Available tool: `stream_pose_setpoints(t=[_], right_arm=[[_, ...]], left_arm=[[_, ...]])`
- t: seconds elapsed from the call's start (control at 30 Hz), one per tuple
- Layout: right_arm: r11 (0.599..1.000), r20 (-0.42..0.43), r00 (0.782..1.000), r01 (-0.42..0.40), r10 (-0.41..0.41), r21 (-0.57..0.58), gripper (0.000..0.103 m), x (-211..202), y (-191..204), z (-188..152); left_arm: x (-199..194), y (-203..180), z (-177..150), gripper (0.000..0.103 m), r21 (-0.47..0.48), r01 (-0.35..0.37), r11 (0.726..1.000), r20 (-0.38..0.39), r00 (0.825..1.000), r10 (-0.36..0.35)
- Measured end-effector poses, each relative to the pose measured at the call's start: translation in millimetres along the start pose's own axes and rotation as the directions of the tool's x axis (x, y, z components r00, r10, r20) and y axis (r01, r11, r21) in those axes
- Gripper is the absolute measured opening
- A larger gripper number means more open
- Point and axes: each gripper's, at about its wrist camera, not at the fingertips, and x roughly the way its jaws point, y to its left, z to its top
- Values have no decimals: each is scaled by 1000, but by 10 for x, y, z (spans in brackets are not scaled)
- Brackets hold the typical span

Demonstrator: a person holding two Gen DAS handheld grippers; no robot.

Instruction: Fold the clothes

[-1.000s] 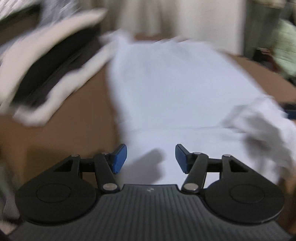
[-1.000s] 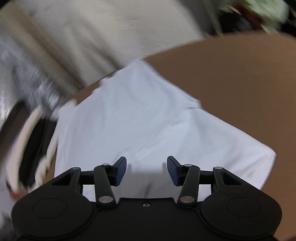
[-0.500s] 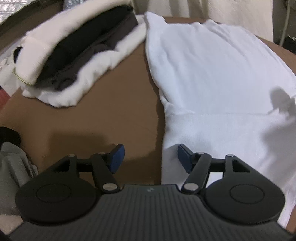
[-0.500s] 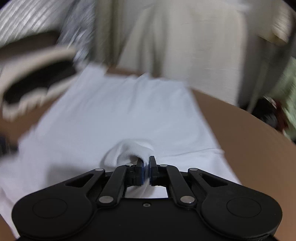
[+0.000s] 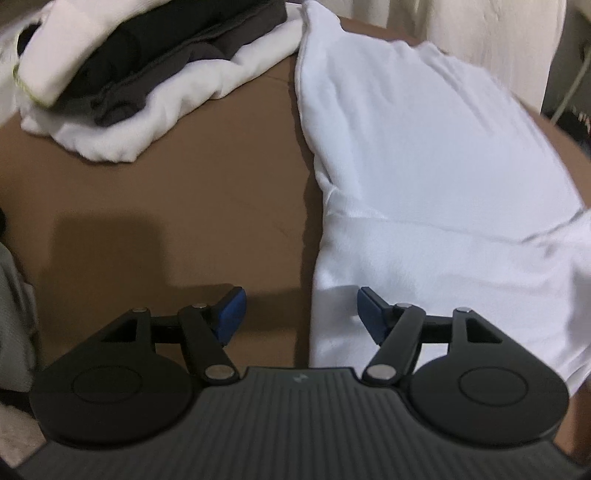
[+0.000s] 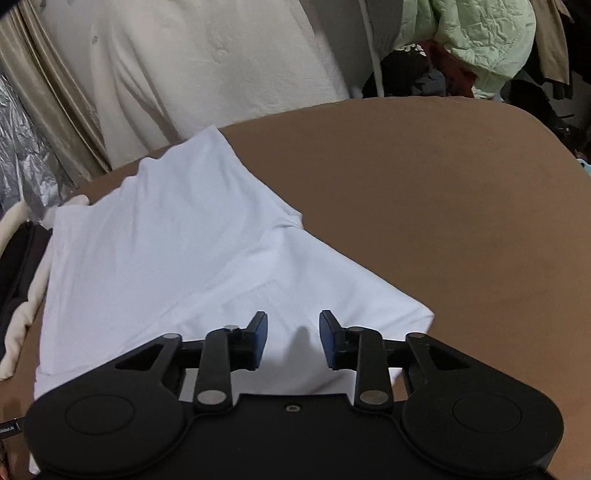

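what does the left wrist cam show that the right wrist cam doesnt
Only the left wrist view: the open left gripper straddling the garment's left edge, and most of the stack of folded clothes, white and dark, beside it. Only the right wrist view: the right gripper, its jaws opening with nothing between them, and a pale green quilted item beyond the table. Both: the white garment lying on the brown table.

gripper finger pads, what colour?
Blue pads on black linkages; the right wrist view shows them best.
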Motion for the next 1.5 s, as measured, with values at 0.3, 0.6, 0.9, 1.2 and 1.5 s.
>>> stream_pose_setpoints(t=[0.3, 0.6, 0.9, 1.2, 1.5], right_arm=[[995, -3, 999, 42, -43, -95, 38, 26, 178, -148], [996, 18, 997, 79, -78, -40, 38, 14, 79, -140], [995, 3, 997, 82, -82, -55, 41, 13, 110, -147], [999, -106, 994, -8, 14, 54, 59, -30, -90, -133], [983, -282, 945, -132, 163, 126, 67, -130, -245, -307]], left_arm=[[20, -249, -66, 9, 101, 56, 993, 37, 997, -60], [-170, -307, -452, 6, 157, -130, 979, 48, 991, 124], [-410, -137, -372, 53, 38, -103, 994, 133, 986, 97], [-437, -585, -675, 82, 284, 306, 909, -65, 952, -300], [-417, -417, -857, 82, 187, 165, 968, -199, 972, -127]])
